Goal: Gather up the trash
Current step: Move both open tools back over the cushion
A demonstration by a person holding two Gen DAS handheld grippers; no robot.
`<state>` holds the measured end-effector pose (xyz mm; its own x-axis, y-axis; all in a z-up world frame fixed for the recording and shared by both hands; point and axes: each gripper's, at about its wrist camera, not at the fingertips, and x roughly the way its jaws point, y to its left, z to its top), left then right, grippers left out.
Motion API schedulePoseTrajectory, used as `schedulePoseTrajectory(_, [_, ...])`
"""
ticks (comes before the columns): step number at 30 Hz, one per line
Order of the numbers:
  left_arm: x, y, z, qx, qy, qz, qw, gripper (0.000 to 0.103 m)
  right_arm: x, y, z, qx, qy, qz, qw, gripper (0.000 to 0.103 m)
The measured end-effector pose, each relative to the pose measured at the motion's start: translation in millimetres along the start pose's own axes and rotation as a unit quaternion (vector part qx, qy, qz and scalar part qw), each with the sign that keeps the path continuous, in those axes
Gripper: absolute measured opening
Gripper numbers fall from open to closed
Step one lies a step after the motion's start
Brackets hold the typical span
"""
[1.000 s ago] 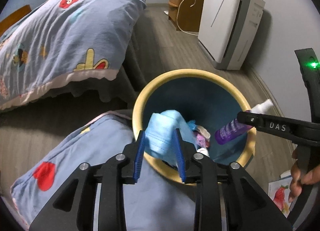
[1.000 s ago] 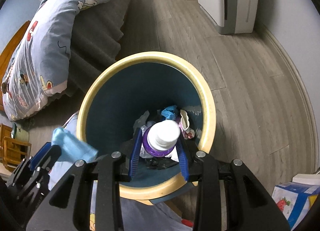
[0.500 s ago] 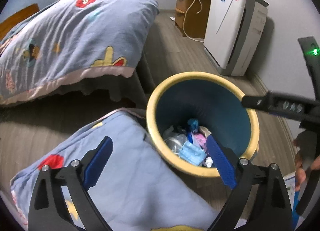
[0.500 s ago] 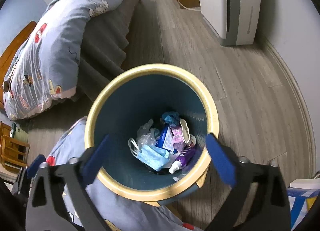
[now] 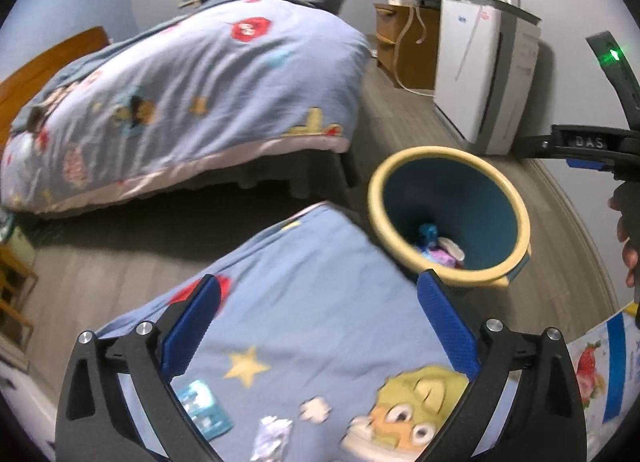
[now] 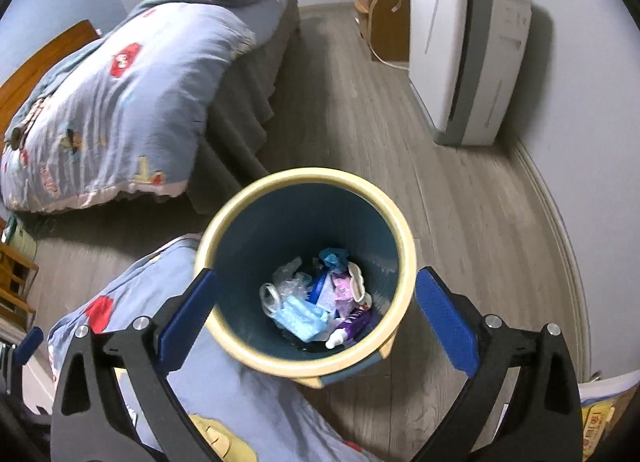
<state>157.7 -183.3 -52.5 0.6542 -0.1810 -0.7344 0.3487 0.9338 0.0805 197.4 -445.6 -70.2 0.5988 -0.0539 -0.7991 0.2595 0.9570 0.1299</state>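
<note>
A blue bin with a yellow rim (image 6: 408,246) stands on the floor; it also shows in the left wrist view (image 5: 374,198). In it lie a blue face mask (image 6: 300,316), a purple bottle (image 6: 354,324) and other litter. My right gripper (image 6: 316,322) is open and empty above the bin. My left gripper (image 5: 320,326) is open and empty over a blue cartoon quilt (image 5: 312,302), where a teal packet (image 5: 204,408) and a crumpled white scrap (image 5: 272,438) lie. The right gripper's fingers (image 5: 576,142) show at the right edge of the left wrist view.
A bed with a blue quilt (image 5: 180,102) stands to the left. A white air purifier (image 6: 464,46) and a wooden cabinet (image 5: 404,46) stand by the far wall. A printed box (image 5: 600,362) lies on the floor at the right.
Both grippers opened and dropped the face mask and the purple bottle into the bin. Both then rose; the left one drew back over the near quilt.
</note>
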Motion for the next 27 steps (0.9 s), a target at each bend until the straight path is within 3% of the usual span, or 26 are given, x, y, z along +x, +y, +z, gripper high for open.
schedulePoseTrajectory(11, [-66.5, 94.0, -62.1, -0.079, 0.005, 0.052, 0.9955, 0.098, -42.7, 73.5, -31.9, -0.07, -0.015, 0.017, 0.997, 0.097])
schedulePoseTrajectory(15, [-73.5, 122.8, -84.0, -0.121, 0.009, 0.065, 0.9905, 0.098, -47.4, 101.1, -49.7, -0.085, -0.003, 0.037, 0.996, 0.097])
schedulePoseTrajectory(20, [-77.8, 145.9, -101.2, -0.125, 0.017, 0.084, 0.9885, 0.098, -45.2, 126.8, -68.5, -0.094, 0.01, 0.043, 0.995, 0.097])
schedulePoseTrajectory(27, [-78.8, 173.6, -118.7, -0.15, 0.021, 0.08, 0.9852, 0.098, -20.9, 167.2, -102.2, -0.103, 0.045, 0.052, 0.992, 0.097])
